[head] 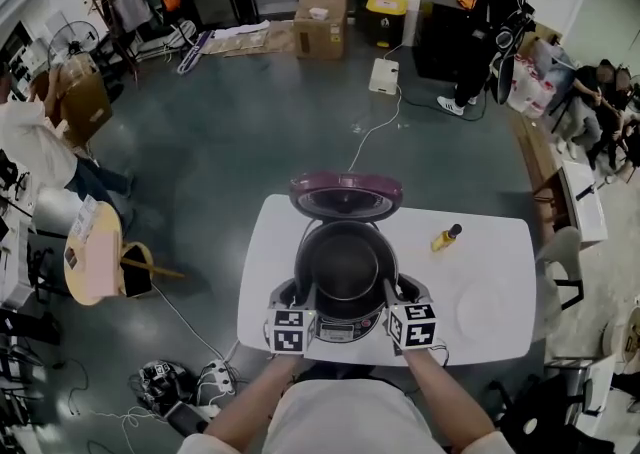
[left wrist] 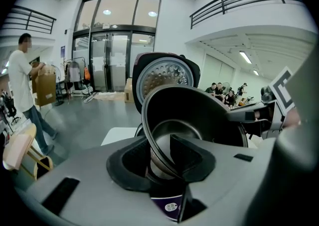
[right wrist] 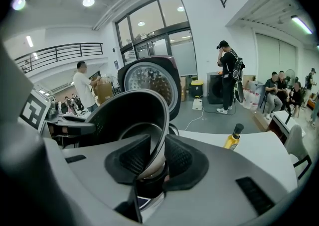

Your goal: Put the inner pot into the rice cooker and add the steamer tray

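Observation:
Both grippers hold the dark metal inner pot (head: 345,264) by its rim, over the open rice cooker (head: 346,328). The cooker's purple lid (head: 346,194) stands up behind it. My left gripper (head: 306,294) is shut on the pot's left rim, my right gripper (head: 389,294) on the right rim. In the left gripper view the pads (left wrist: 187,156) pinch the rim of the pot (left wrist: 199,113), with the lid (left wrist: 164,78) beyond. The right gripper view shows the same grip, pads (right wrist: 132,158) on the pot (right wrist: 127,115). A white round steamer tray (head: 488,308) lies on the table to the right.
The white table (head: 268,282) holds a yellow bottle (head: 446,237) right of the cooker, also seen as the bottle (right wrist: 232,138). A cable runs over the grey floor behind. A wooden chair (head: 100,254) stands to the left, people and boxes further off.

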A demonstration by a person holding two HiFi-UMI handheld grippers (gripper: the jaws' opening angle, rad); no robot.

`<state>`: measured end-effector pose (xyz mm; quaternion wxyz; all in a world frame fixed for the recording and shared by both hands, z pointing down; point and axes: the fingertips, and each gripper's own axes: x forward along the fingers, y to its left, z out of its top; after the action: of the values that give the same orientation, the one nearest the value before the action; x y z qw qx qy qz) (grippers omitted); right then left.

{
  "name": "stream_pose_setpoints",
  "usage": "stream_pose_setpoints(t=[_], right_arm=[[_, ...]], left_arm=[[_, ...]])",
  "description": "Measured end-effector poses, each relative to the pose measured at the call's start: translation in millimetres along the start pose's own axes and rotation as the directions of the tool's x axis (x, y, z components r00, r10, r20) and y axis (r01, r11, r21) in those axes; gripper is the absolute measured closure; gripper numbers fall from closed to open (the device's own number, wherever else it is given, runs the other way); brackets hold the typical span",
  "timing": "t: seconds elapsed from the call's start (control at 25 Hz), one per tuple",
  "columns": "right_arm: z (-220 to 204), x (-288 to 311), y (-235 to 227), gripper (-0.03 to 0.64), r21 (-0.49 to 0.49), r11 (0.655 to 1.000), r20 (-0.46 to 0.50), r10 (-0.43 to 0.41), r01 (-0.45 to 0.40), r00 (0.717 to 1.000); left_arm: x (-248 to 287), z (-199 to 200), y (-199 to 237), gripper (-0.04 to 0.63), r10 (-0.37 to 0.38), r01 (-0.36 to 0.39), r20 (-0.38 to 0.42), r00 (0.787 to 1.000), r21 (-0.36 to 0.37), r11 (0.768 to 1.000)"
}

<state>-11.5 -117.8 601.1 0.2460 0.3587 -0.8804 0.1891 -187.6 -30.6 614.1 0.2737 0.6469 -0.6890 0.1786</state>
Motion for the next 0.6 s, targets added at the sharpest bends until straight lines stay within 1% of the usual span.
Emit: stream_pose_setpoints(t=[0.36,0.6], right_arm=[[-9.6,19.2,3.2,0.513,0.015,1.0,-0.074,-0.007,0.008,0.997],[-19.2,33.4,4.2,0.514,0.02,1.0,-0.115,-0.01,0.013,0.993]], left_arm=[[14.4,-12.6,11.7,0.456,-0.029,0.026,-0.087,0.996,-0.033,0.999],[24.9,-22.6,19.4,0.453,-0.032,0.027,-0.117,0.993,-0.041,0.999]])
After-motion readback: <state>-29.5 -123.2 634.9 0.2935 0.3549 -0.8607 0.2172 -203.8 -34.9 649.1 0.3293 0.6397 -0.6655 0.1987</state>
